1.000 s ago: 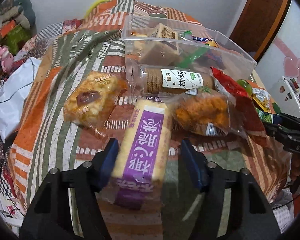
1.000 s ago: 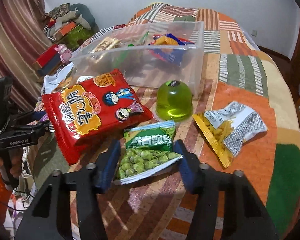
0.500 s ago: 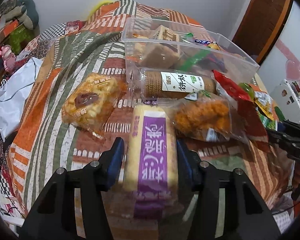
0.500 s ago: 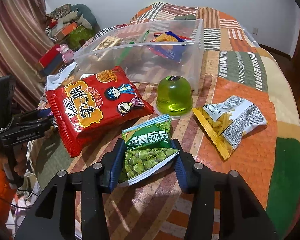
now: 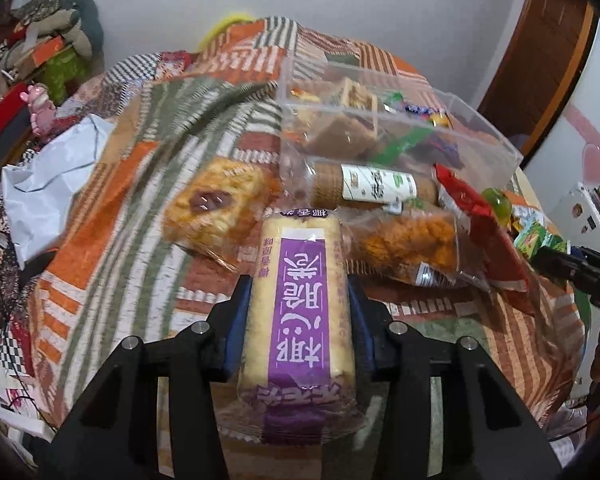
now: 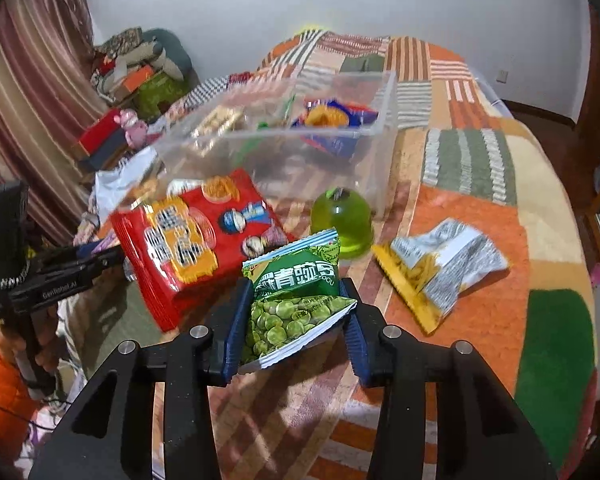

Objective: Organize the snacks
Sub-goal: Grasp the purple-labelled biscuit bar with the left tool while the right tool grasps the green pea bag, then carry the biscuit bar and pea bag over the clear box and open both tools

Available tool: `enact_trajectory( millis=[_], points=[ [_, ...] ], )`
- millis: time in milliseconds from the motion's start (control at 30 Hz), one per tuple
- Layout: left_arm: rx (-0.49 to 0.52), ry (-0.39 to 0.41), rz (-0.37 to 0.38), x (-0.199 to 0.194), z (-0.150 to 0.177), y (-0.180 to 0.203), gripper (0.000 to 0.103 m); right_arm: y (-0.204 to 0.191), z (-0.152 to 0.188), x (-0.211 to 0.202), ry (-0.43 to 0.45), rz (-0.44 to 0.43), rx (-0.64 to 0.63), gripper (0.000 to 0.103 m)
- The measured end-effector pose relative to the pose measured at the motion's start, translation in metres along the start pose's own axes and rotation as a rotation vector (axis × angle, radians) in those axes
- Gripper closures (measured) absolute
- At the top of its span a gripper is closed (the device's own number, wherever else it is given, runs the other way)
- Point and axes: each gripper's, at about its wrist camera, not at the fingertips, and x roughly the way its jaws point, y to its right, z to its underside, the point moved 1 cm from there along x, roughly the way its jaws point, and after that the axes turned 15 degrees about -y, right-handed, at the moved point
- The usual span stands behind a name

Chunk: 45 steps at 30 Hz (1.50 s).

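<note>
1. Hand-held gripper on the left: its jaws have just been closing, and the purple-labelled wafer pack, a long crinkly film roll, is now pinched on the patchwork cloth.
2. Some snacks are already seen in the clear plastic bin; several glossy packets are left outside.
3. The right hand-held gripper has likewise been closed on the green pea packet, soft and puffy.

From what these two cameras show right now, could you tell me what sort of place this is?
Most likely a room in a home, probably a bedroom. The snacks lie on a patchwork quilt over a soft surface, striped curtains hang at one side, and folded clothes are piled by the wall.
</note>
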Motion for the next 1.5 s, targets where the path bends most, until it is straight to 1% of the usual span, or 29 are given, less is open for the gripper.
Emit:
enact_trajectory(
  millis=[133, 267, 367, 433, 767, 833, 967, 1200, 1300, 1400, 1500],
  points=[
    [-0.009, 0.046, -0.002, -0.019, -0.005, -0.003, 0.058, -0.003, -0.010, -0.011, 0.043, 0.013, -0.008, 0.064],
    [0.003, 0.094, -0.005, -0.036, -0.013, -0.001, 0.058, -0.004, -0.021, -0.021, 0.085, 0.007, -0.009, 0.064],
    [0.007, 0.119, 0.030, -0.047, -0.022, 0.002, 0.058, -0.005, -0.030, -0.029, 0.121, 0.005, -0.012, 0.064],
    [0.018, 0.138, 0.037, -0.052, -0.028, 0.008, 0.058, -0.006, -0.035, -0.035, 0.146, 0.010, -0.013, 0.064],
    [0.077, 0.209, 0.059, -0.062, -0.065, 0.037, 0.058, -0.001, -0.056, -0.050, 0.217, 0.034, -0.011, 0.063],
    [0.080, 0.214, 0.064, -0.061, -0.074, 0.040, 0.058, 0.000, -0.061, -0.050, 0.223, 0.036, -0.012, 0.063],
    [0.092, 0.222, 0.052, -0.058, -0.095, 0.046, 0.058, 0.000, -0.069, -0.047, 0.232, 0.032, -0.017, 0.063],
    [0.085, 0.224, 0.049, -0.045, -0.129, 0.047, 0.058, 0.000, -0.094, -0.036, 0.240, 0.002, -0.016, 0.063],
    [0.081, 0.210, 0.042, -0.035, -0.138, 0.046, 0.058, -0.002, -0.105, -0.025, 0.222, -0.023, -0.018, 0.063],
    [0.075, 0.191, 0.038, -0.024, -0.147, 0.043, 0.058, -0.005, -0.113, -0.011, 0.193, -0.022, -0.031, 0.063],
    [0.061, 0.170, 0.013, -0.013, -0.155, 0.039, 0.058, -0.006, -0.121, 0.005, 0.153, -0.033, -0.040, 0.063]
  ],
)
